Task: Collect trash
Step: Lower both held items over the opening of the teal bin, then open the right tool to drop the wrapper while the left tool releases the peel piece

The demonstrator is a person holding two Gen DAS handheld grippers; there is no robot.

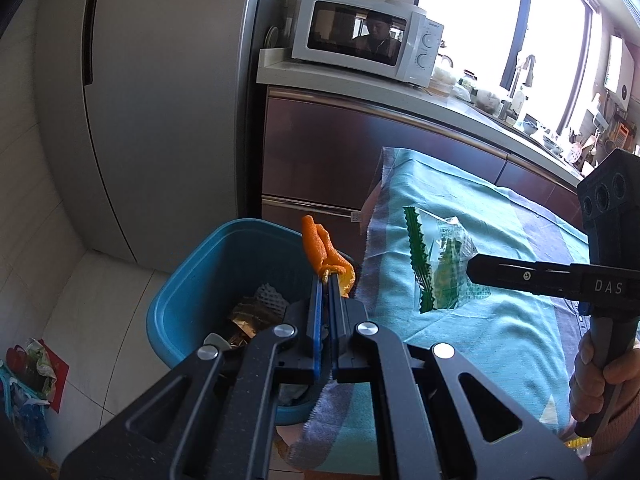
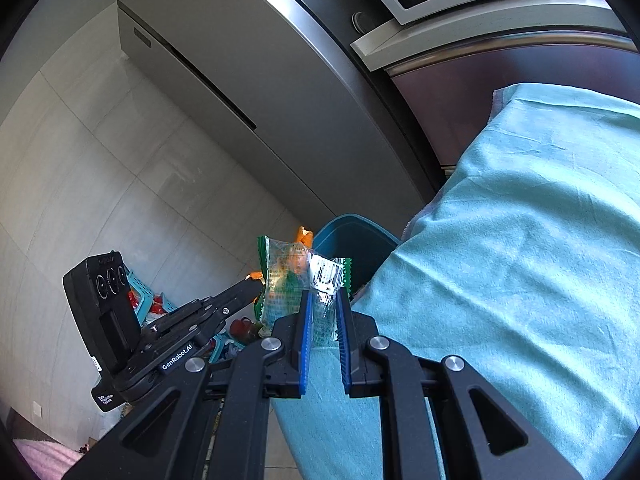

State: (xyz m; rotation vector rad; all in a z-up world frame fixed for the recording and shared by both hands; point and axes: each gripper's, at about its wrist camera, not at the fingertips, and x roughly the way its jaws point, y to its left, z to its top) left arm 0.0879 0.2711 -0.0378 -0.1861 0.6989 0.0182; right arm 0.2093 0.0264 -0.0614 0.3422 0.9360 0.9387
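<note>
My left gripper [image 1: 329,278] is shut on a piece of orange peel [image 1: 322,250] and holds it above the right rim of the blue trash bin [image 1: 188,280], which holds some wrappers. My right gripper [image 2: 323,300] is shut on a clear plastic snack wrapper with green edges [image 2: 296,280]. In the left wrist view the wrapper [image 1: 436,264] hangs from the right gripper [image 1: 476,270] over the teal tablecloth [image 1: 500,320]. The left gripper [image 2: 250,284] and the bin [image 2: 352,244] also show in the right wrist view.
The bin stands on the floor at the table's left end. A grey fridge [image 1: 160,100] stands behind it. A counter with a white microwave [image 1: 368,36] runs behind the table. Baskets and clutter [image 1: 28,372] lie on the floor at the left.
</note>
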